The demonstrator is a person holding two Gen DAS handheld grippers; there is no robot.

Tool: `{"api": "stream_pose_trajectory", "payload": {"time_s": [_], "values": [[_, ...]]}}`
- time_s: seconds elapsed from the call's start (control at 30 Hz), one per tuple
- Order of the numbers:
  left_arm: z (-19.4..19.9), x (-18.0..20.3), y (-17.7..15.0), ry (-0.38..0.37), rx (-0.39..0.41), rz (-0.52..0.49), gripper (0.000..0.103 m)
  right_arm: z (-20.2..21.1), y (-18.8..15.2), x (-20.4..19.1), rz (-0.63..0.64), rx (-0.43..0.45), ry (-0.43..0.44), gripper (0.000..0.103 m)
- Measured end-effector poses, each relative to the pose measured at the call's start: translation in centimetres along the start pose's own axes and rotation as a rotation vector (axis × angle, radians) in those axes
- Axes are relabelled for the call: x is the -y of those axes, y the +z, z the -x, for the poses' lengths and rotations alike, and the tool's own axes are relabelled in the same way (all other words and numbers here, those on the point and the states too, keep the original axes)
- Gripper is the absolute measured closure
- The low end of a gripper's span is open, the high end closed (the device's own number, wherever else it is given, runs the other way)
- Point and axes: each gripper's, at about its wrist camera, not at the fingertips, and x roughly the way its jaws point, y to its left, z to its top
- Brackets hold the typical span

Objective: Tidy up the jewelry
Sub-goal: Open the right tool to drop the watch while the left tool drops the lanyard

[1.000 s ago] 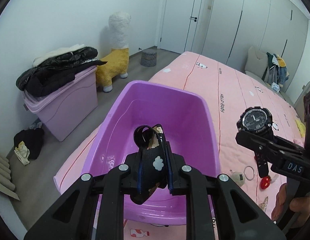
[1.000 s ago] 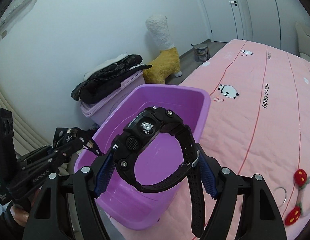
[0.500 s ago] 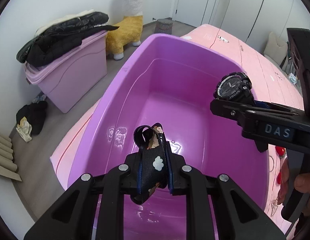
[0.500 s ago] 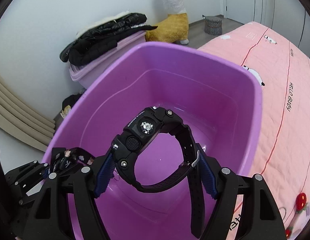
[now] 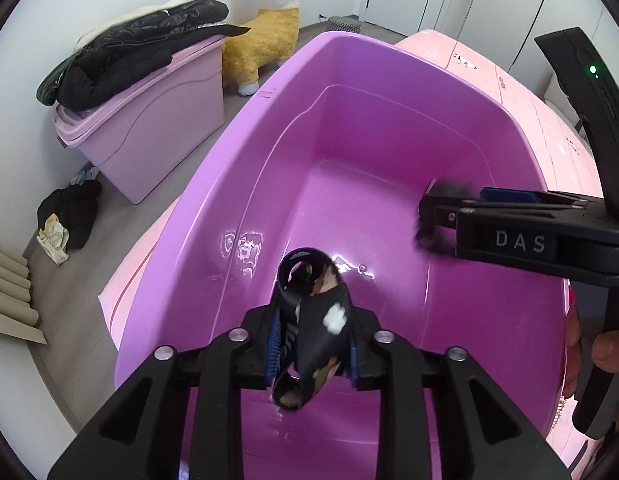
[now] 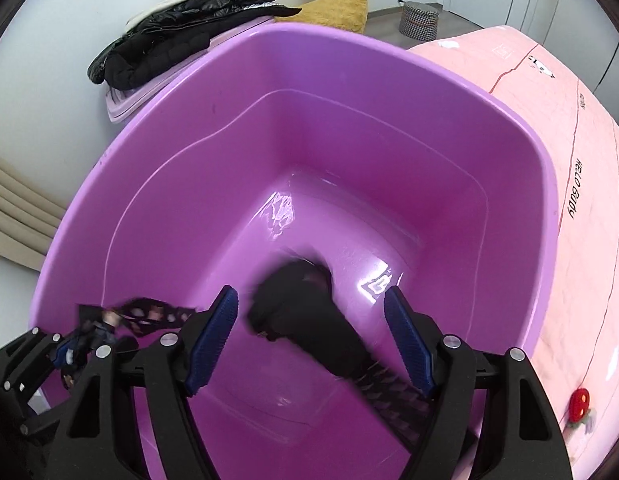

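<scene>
From the left wrist: looks steeply down into the deep glossy purple plastic tub (image 5: 349,52) on the pink quilted bed (image 5: 549,120). Shows the left tongs (image 5: 311,348) having just been opening, pads now apart around the dark patterned fabric band (image 5: 313,320). Catches that band puffed wide and blurred where a moment ago it sat pinched and crisp, so likely slipping free toward the tub floor. Finds the right tongs (image 5: 429,220) reaching in from the right edge, low inside the tub, a fingertip (image 5: 607,346) of the holding hand at the handle.

From the right wrist: points down into the same tub. Shows the right tongs (image 6: 309,296) standing wide, gripping nothing. Catches the chunky black plastic wristwatch (image 6: 301,312), clamped half a second ago, now smeared and lower, clear of the left pad, strap trailing by the right. Means both pieces are probably dropping in together. Leaves a small red strawberry clip (image 6: 579,400) out on the bed, still to collect.
</scene>
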Motion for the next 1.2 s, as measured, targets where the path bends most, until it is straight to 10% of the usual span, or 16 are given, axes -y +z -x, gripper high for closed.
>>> {"api": "stream_pose_trajectory", "payload": {"time_s": [0.13, 0.2, 1.2], "values": [[0.6, 0.7, -0.3, 0.002, 0.016, -0.034, 0.046, 0.2, 0.1, 0.2, -0.018, 0.001, -0.013, 0.03], [1.0, 1.0, -0.4, 0.047, 0.046, -0.041, 0.015, 0.4, 0.0, 0.2, -0.012, 0.003, -0.024, 0.03], [8.2, 0.4, -2.9, 0.063, 0.145, 0.025, 0.013, 6.8, -3.9, 1.1, -0.08, 0.101, 0.012, 0.03]]}}
